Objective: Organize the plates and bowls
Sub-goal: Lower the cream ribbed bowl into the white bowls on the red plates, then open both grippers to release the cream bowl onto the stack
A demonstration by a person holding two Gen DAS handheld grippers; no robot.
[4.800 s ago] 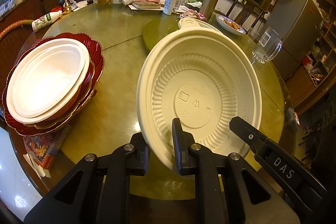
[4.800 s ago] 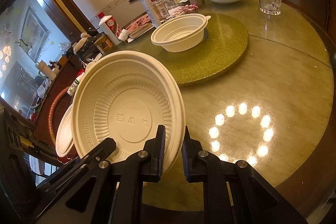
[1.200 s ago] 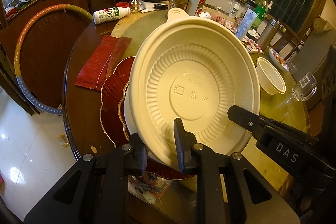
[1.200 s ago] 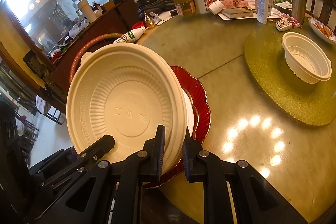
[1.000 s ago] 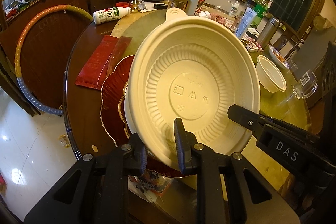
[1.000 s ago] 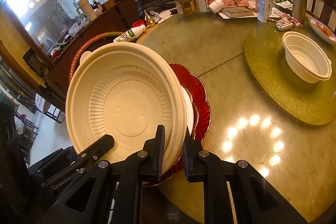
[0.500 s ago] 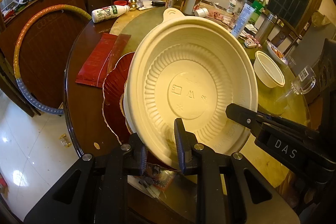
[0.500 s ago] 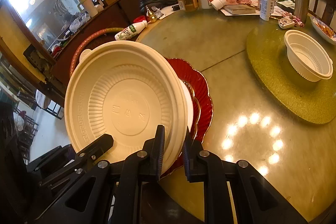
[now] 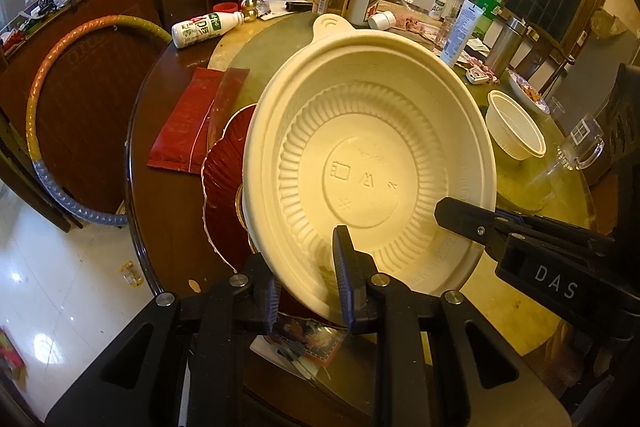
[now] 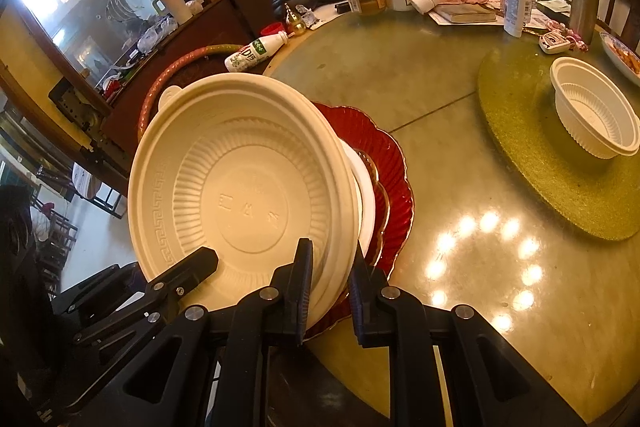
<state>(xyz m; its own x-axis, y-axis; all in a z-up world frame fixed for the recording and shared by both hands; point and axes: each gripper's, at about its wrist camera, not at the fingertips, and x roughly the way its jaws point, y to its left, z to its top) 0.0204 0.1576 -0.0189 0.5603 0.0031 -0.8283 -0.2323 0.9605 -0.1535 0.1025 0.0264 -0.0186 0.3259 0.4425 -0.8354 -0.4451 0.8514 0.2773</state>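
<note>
One cream ribbed bowl [image 9: 368,163], tilted, rim pinched by both tongs

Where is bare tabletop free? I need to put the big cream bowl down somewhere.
Bare table lies between the red plate stack and the green turntable, and nearer, around the lamp reflections. The far edge is crowded with bottles and a jar; the small white bowl sits on the turntable.

Your big cream bowl [image 9: 368,163] covers most of the stack under it: only a sliver of the red scalloped plate [image 9: 224,167] and a thin white rim [image 10: 366,195] show, so you cannot count the pieces. The patterned paper [image 9: 308,341] beneath is mostly hidden. The food dish [image 10: 624,55] is cut off by the frame edge.
</note>
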